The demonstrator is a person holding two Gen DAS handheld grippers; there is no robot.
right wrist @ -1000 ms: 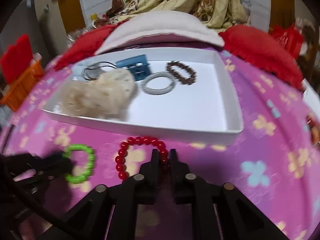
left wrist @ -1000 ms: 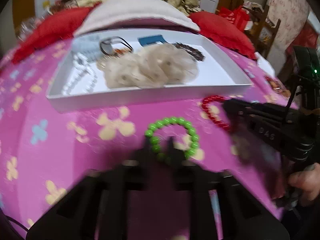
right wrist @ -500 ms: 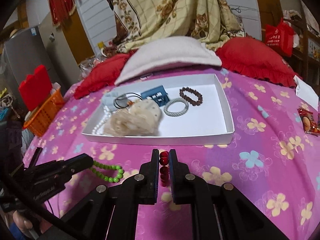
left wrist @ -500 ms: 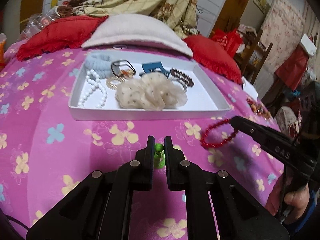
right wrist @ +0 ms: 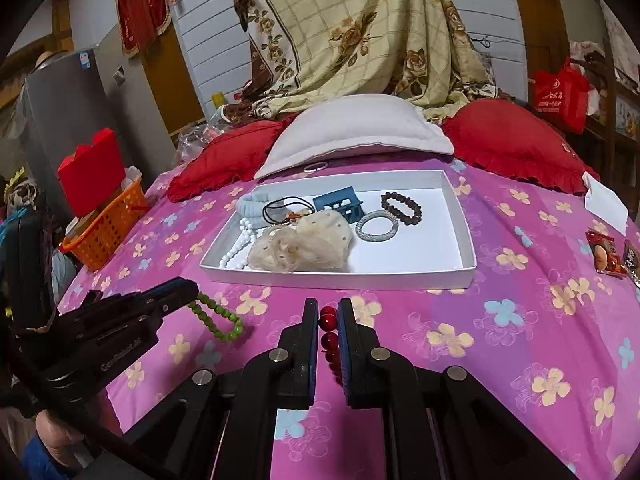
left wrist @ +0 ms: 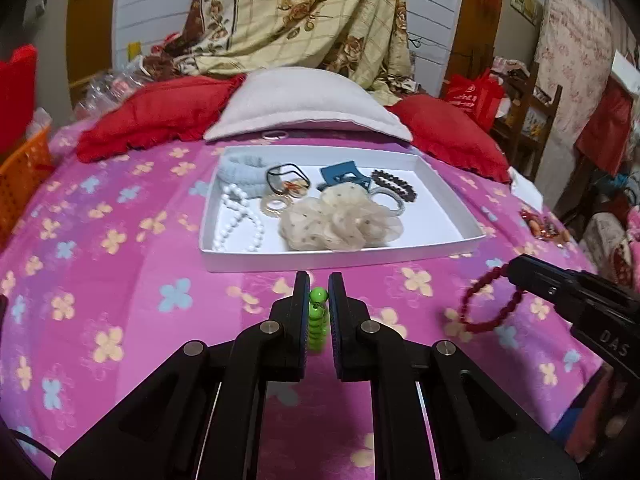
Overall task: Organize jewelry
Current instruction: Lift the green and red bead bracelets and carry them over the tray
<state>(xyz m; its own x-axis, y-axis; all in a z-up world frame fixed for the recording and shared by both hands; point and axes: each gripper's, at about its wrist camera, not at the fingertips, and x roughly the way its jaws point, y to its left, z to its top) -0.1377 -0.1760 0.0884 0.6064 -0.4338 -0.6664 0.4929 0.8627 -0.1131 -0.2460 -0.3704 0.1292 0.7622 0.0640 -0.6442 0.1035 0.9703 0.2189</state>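
Observation:
My left gripper (left wrist: 318, 286) is shut on a green bead bracelet (left wrist: 317, 320), which hangs above the pink flowered bedspread; the right wrist view shows that bracelet (right wrist: 218, 318) dangling from the left gripper (right wrist: 194, 290). My right gripper (right wrist: 328, 312) is shut on a red bead bracelet (right wrist: 329, 334), seen as a loop (left wrist: 490, 304) hanging at the right of the left wrist view. Just beyond both grippers lies a white tray (left wrist: 340, 259) holding a pearl necklace (left wrist: 240, 220), a cream scrunchie (left wrist: 344, 220), a blue clip (left wrist: 344, 174), a brown bead bracelet (right wrist: 400, 208) and a silver bangle (right wrist: 378, 226).
Red cushions (right wrist: 516, 144) and a white pillow (right wrist: 356, 132) lie behind the tray. An orange basket (right wrist: 106, 228) with a red box sits at the bed's left edge. Snack packets (right wrist: 608, 254) and a white card (right wrist: 606, 200) lie at the right. A small ring (right wrist: 314, 167) rests by the pillow.
Both grippers have risen and pulled back from the bedspread, lifting the green and red bracelets off it. The tray now looks farther away and smaller.

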